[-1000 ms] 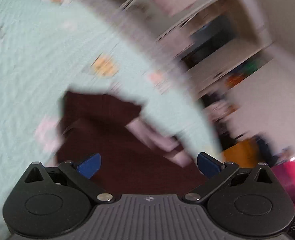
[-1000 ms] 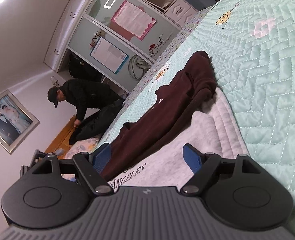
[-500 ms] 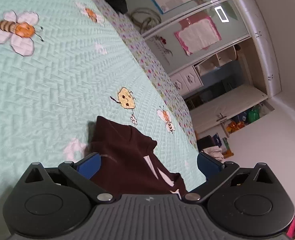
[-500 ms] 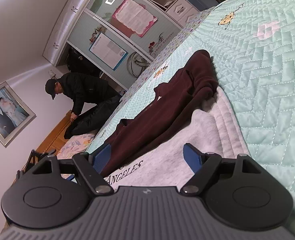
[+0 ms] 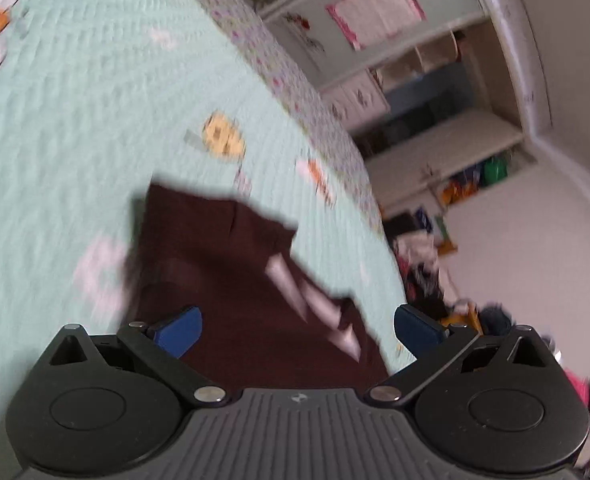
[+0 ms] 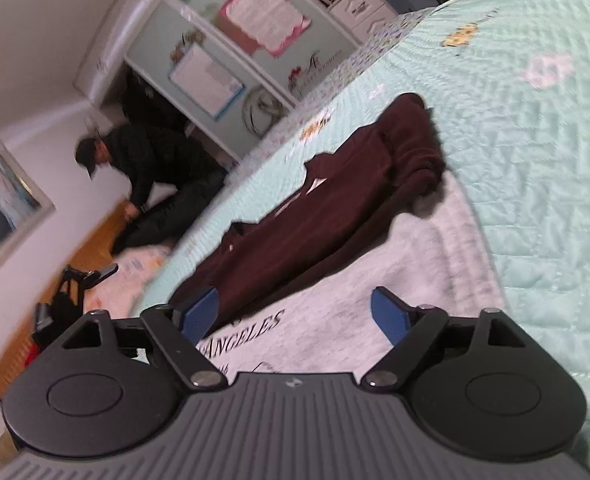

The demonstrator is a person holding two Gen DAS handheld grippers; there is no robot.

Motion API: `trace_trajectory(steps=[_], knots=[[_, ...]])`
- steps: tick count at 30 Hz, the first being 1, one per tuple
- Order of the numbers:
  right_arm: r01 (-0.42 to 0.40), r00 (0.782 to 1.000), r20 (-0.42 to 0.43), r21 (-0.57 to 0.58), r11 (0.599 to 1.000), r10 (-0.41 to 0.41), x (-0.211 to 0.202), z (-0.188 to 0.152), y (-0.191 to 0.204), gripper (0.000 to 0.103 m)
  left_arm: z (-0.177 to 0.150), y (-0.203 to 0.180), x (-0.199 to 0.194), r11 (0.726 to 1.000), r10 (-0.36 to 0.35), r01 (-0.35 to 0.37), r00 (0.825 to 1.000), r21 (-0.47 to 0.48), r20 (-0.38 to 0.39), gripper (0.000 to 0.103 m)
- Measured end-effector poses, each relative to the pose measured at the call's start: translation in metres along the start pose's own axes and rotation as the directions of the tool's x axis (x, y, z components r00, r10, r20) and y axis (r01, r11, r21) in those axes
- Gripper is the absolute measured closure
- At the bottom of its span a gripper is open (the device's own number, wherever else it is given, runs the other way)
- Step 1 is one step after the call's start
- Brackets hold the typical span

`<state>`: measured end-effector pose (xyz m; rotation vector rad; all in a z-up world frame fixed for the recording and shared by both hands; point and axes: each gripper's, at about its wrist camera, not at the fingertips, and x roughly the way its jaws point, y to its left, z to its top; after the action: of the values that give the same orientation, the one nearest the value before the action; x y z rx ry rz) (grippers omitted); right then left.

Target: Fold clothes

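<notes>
**Both grippers wide, nothing gripped; maroon garment ahead, grey one under the right**

Left gripper (image 5: 297,330): jaws spread wide, nothing clamped. Maroon garment (image 5: 231,280) lies flat on the mint quilt (image 5: 75,120) straight ahead at 12 o'clock and runs back under the gripper body; its far edge sits toward 11–12, long axis roughly along the pointing line. Pale drawstrings or lining show at 1 o'clock, too blurred to call.

Right gripper (image 6: 297,314): released, jaws have just been opening, pads clear of the cloth. Grey garment (image 6: 375,288) with printed lettering lies directly below and between the jaws. The maroon garment (image 6: 335,208) stretches from 10 o'clock up to 1 o'clock, lapping over the grey one's left edge, bunched at its far end.

Judgement: left is nearer the maroon piece, right nearer the grey.

Hidden: near hems of both garments cut off by gripper bodies; lettering partly covered; left view motion-blurred. A person (image 6: 147,168) crouches on the floor at 10 o'clock, well apart.
</notes>
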<state>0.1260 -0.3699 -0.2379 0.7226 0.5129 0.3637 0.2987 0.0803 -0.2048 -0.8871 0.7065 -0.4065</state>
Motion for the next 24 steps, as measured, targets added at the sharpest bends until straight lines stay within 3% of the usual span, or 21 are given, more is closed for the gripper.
trace_trajectory(steps=[5, 8, 9, 13, 15, 19, 22, 24], knots=[[-0.001, 0.999, -0.048, -0.176, 0.984, -0.008, 0.015, 0.000, 0.060, 0.017, -0.063, 0.007, -0.025, 0.996, 0.043, -0.045, 0.999, 0.077, 0.027, 0.001], [-0.005, 0.995, -0.099, -0.323, 0.946, -0.028, 0.042, -0.001, 0.098, 0.017, -0.068, 0.000, -0.022, 0.991, 0.041, -0.046, 0.998, 0.128, 0.041, 0.001], [-0.036, 0.993, -0.121, -0.316, 0.948, -0.002, 0.052, 0.003, 0.106, 0.017, -0.067, 0.001, -0.021, 0.991, 0.040, -0.047, 0.997, 0.127, 0.059, 0.001], [-0.145, 0.974, -0.210, -0.305, 0.941, 0.082, 0.099, 0.025, 0.141, 0.017, -0.061, 0.021, -0.018, 0.995, 0.101, -0.100, 0.988, -0.014, 0.117, 0.001], [-0.188, 0.962, -0.256, -0.352, 0.917, 0.098, 0.129, 0.039, 0.164, 0.017, -0.059, 0.027, -0.014, 0.996, 0.080, -0.076, 0.989, -0.040, 0.125, 0.001], [-0.263, 0.928, -0.367, -0.536, 0.802, 0.059, 0.197, 0.054, 0.223, 0.025, -0.061, 0.034, -0.013, 0.998, 0.057, -0.054, 0.987, -0.025, 0.147, 0.001], [-0.310, 0.882, -0.471, -0.606, 0.732, -0.016, 0.253, 0.043, 0.255, 0.034, -0.065, 0.033, -0.012, 0.998, 0.055, -0.059, 0.985, 0.020, 0.162, 0.001], [-0.330, 0.843, -0.533, -0.614, 0.717, -0.068, 0.290, 0.031, 0.269, 0.036, -0.071, 0.029, -0.013, 0.994, 0.069, -0.082, 0.983, 0.069, 0.168, 0.002]])
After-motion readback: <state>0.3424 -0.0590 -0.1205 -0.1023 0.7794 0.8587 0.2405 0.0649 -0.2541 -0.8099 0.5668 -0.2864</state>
